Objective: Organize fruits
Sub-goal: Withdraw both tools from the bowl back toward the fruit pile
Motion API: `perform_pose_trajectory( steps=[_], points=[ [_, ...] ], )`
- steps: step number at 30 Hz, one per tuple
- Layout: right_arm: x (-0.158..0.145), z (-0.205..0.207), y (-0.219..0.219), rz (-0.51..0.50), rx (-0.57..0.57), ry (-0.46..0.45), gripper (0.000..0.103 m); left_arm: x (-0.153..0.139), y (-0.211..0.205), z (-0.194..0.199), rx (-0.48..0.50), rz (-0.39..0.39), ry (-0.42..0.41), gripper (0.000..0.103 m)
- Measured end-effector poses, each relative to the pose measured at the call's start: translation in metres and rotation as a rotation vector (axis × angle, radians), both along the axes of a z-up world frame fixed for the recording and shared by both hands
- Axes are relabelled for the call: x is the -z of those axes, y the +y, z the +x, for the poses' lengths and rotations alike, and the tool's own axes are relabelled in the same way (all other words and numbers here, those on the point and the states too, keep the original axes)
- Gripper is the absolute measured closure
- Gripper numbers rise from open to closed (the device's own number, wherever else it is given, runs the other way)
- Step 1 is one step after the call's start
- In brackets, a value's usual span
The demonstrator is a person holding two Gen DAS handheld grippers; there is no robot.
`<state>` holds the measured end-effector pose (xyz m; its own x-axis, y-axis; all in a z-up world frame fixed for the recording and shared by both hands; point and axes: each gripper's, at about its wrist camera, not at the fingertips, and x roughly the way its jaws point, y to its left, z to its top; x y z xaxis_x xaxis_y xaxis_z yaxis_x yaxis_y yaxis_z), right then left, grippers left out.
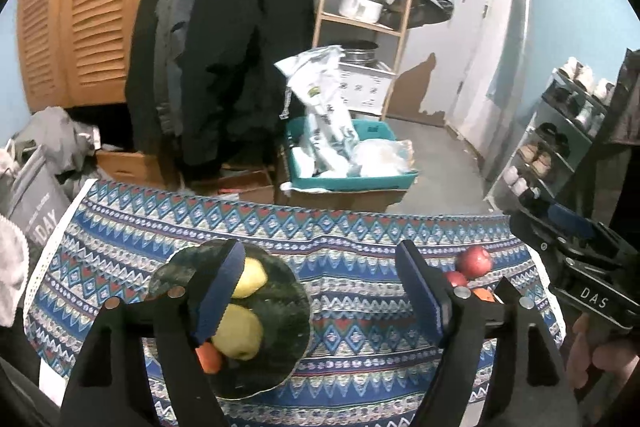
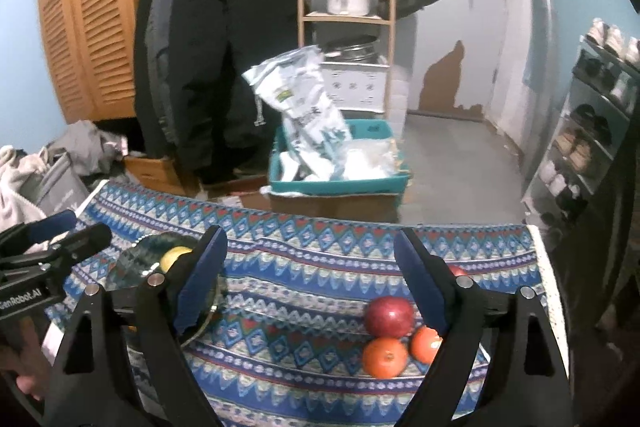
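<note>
Overhead, both tongs spread wide, nothing between the pads. Left gripper (image 1: 320, 291) hangs above the patterned blue woven tablecloth (image 1: 352, 259); right gripper (image 2: 308, 279) likewise. Dark green round plate (image 1: 276, 311) at cloth's left holds two yellow-green apples (image 1: 238, 335), one small orange fruit (image 1: 210, 357) at the near one's edge. Right side: red apple (image 2: 389, 315) touching two orange tangerines (image 2: 385, 357) on bare cloth, well apart from plate.

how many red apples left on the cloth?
2. One red apple sits behind the two oranges on the cloth's right side; a second peeks out behind the right gripper's finger, mostly hidden. More may be occluded.
</note>
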<state>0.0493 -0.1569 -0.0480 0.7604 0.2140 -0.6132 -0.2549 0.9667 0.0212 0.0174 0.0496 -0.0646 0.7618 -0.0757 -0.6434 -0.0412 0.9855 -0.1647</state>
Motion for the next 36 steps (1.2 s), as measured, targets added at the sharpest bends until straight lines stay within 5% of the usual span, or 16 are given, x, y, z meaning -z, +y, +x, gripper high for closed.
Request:
perform_pose_trajectory(
  steps=[23,36],
  points=[
    [0.014,-0.009,-0.121,0.022,0.195,0.033,0.016,0.008,-0.095,0.020,0.168,0.040,0.040,0.021],
    [0.041,0.001,-0.152,0.004,0.246,0.101,0.016,0.031,-0.131,0.040,0.246,0.025,0.111,0.021]
  ],
)
